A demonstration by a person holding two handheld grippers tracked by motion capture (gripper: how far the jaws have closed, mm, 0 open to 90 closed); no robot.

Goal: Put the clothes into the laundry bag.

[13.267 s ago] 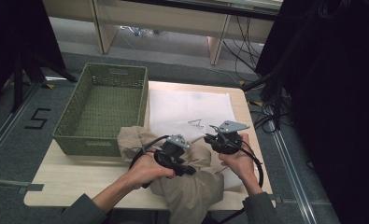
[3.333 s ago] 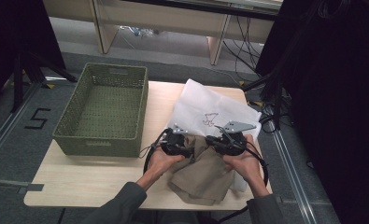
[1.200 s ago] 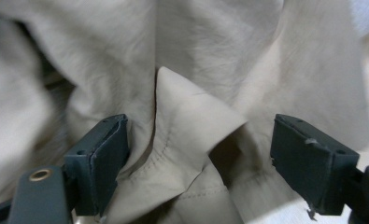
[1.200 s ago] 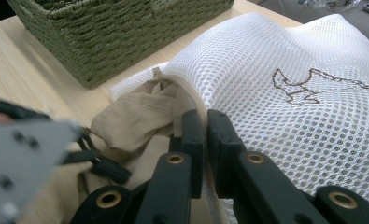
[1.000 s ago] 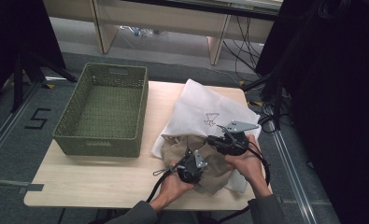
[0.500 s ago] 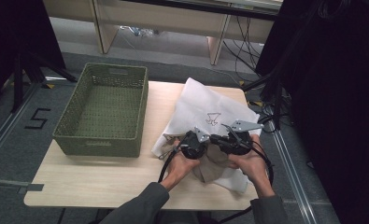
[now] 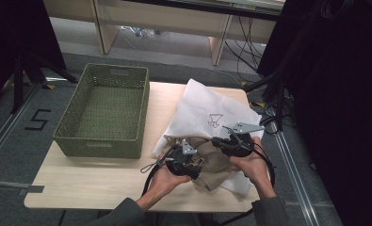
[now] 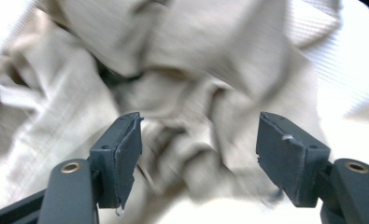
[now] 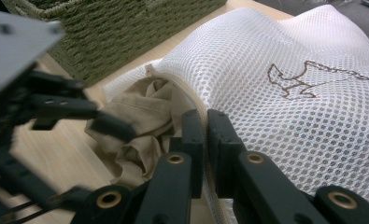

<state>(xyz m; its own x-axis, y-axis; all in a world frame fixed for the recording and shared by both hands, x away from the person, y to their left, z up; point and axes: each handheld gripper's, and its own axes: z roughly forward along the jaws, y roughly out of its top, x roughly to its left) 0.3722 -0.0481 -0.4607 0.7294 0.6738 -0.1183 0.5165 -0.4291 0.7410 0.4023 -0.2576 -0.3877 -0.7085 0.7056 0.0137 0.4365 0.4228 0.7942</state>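
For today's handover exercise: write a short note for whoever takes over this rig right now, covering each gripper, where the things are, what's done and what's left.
Left gripper: jaws have just been opening, nothing pinched; beige garment lies right ahead.
Right gripper: shut on the edge of the white mesh bag, holding its mouth up.
Garment is partly inside the bag, part bunched outside at the opening, on the table. Green basket stands left.
Left: push the rest in.

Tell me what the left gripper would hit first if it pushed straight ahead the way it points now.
Most likely the crumpled beige cloth garment: it lies right ahead of the left gripper, whose open jaws have just been opening with nothing pinched. The white mesh laundry bag lies off to the side.
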